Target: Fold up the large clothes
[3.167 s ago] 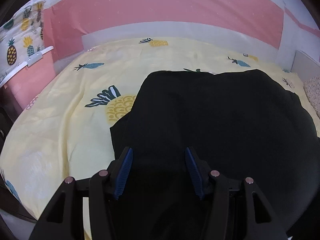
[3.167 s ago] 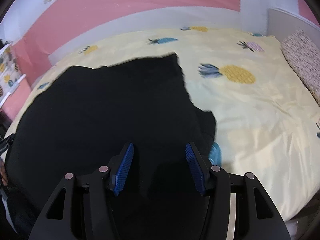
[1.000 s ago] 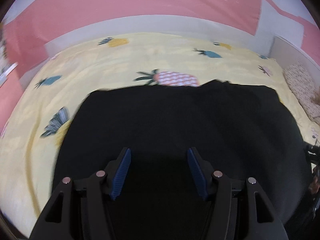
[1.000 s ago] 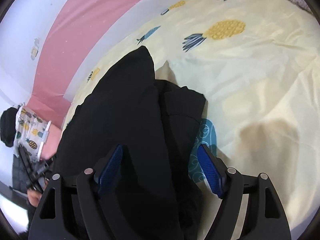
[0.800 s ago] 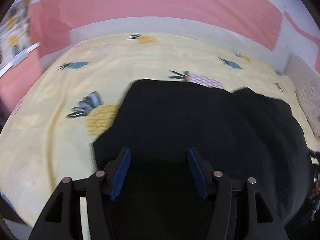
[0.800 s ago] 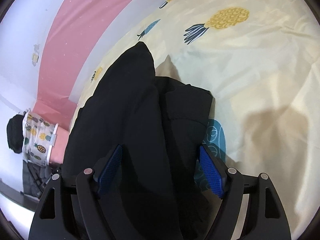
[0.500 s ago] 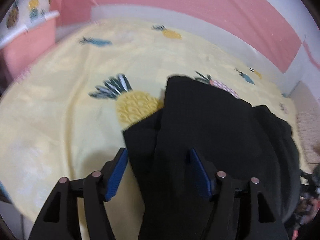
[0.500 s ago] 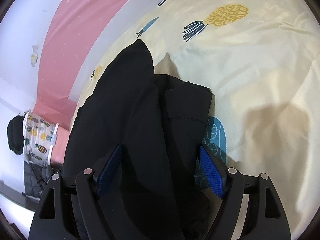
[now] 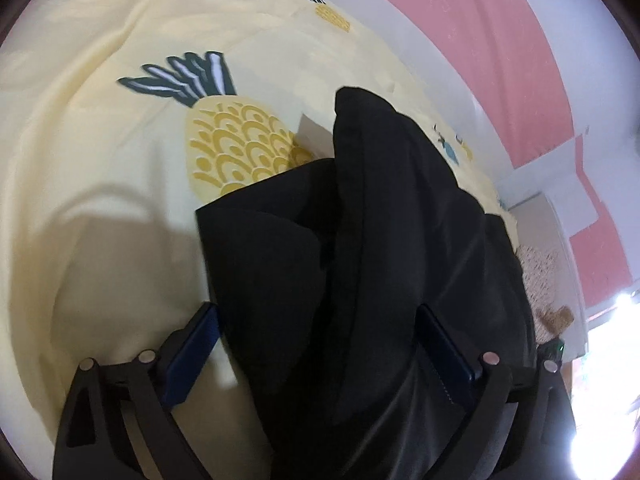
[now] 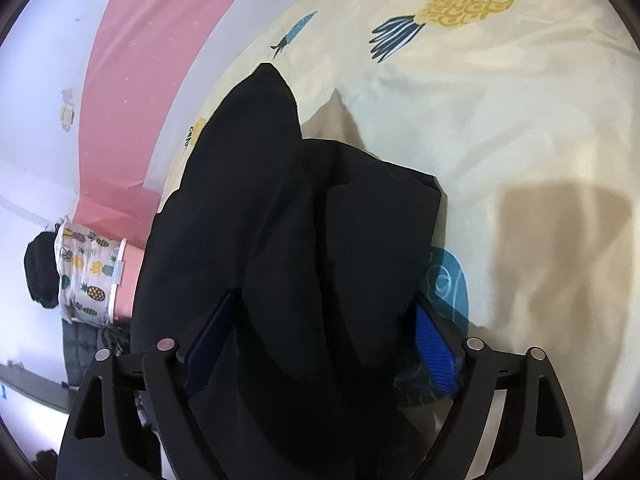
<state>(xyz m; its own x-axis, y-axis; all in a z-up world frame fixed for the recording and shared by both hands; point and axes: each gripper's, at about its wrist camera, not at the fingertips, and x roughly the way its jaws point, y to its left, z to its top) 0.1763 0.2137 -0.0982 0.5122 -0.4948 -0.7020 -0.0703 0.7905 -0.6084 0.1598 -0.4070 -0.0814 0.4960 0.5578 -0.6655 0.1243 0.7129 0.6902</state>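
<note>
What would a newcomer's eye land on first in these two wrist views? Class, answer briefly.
First, the black garment, bunched and draped between the wide-apart blue fingers of the left gripper and right gripper. Then the pale yellow bedsheet beneath, with a big yellow pineapple print left of the cloth.

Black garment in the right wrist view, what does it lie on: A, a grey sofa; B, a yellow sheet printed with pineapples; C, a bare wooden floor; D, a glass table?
B: the black garment rests on the yellow pineapple-print sheet that surrounds it.
</note>
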